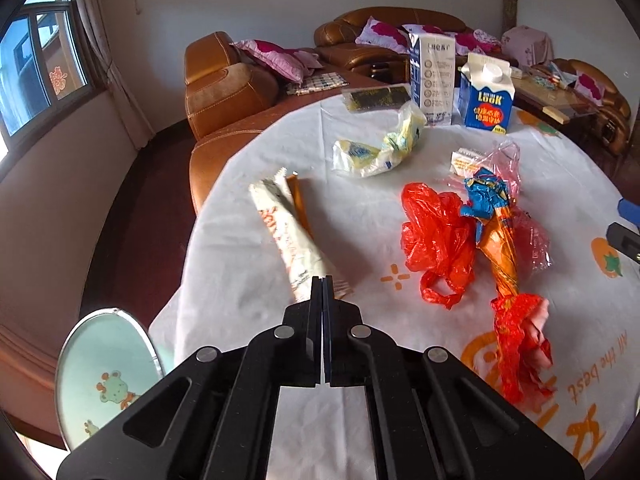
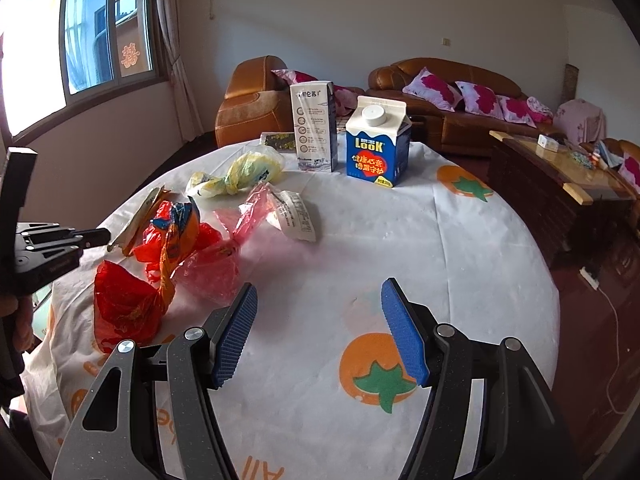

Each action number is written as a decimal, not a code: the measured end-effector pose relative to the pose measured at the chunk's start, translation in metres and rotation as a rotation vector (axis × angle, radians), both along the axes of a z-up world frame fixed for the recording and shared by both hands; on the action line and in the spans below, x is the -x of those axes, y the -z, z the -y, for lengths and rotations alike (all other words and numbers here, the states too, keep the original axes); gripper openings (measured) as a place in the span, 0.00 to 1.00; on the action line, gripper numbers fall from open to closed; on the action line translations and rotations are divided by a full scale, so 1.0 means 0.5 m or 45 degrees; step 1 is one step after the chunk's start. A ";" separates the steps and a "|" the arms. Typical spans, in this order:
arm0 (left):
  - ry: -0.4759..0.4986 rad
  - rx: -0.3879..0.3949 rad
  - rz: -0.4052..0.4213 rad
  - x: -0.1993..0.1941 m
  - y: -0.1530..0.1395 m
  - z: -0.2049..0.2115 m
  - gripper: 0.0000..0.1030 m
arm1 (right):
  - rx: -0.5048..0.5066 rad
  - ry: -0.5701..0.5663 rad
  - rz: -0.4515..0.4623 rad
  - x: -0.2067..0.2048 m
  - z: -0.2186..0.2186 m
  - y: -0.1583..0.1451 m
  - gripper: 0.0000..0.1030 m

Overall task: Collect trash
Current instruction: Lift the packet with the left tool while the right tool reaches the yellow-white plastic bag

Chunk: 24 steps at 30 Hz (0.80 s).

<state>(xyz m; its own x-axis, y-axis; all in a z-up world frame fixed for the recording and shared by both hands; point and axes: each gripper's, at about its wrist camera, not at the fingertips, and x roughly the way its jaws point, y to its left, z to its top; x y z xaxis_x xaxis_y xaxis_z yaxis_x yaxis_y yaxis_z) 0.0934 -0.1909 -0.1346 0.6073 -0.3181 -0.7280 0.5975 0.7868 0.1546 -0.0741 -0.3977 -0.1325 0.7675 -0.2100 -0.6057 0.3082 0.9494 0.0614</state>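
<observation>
My left gripper (image 1: 322, 280) is shut on the near end of a long cream snack wrapper (image 1: 286, 224), which reaches away over the table's left side. In the right wrist view the left gripper (image 2: 106, 236) shows at the left edge, pinching that wrapper (image 2: 138, 216). My right gripper (image 2: 318, 300) is open and empty above bare tablecloth. Other trash on the table: a red plastic bag (image 1: 436, 236), an orange and blue cone wrapper (image 1: 498, 240), a red printed wrapper (image 1: 516, 344), a pink bag (image 2: 248, 212), a yellow-white bag (image 1: 380, 148), a white packet (image 2: 296, 216).
A round table with a white fruit-print cloth (image 2: 460, 248). At its far side stand a tall white carton (image 2: 314, 126), a blue LOOK carton (image 2: 376, 144) and a flat dark packet (image 1: 378, 98). A bin lid with a frog print (image 1: 104, 376) sits low left. Brown sofas stand behind.
</observation>
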 end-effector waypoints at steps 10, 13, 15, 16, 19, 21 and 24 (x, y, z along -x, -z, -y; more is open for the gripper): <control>-0.031 -0.006 0.037 0.040 -0.019 -0.090 0.03 | -0.004 -0.062 0.007 -0.044 -0.043 -0.009 0.62; -0.052 0.031 0.014 0.021 -0.021 -0.078 0.10 | 0.000 -0.071 0.014 -0.050 -0.049 -0.016 0.62; -0.061 0.038 0.019 0.009 -0.021 -0.062 0.34 | 0.019 -0.064 0.011 -0.050 -0.045 -0.020 0.62; -0.076 0.044 0.024 0.001 -0.022 -0.051 0.49 | 0.018 -0.054 0.009 -0.049 -0.038 -0.021 0.62; -0.074 0.072 -0.026 -0.026 -0.015 -0.020 0.50 | 0.013 -0.014 0.010 -0.043 -0.011 -0.022 0.62; -0.089 0.064 -0.046 -0.043 -0.001 -0.001 0.50 | 0.002 0.008 0.013 -0.038 0.006 -0.022 0.62; -0.094 0.029 -0.096 -0.067 0.034 0.024 0.48 | -0.005 0.021 0.006 -0.034 0.021 -0.015 0.62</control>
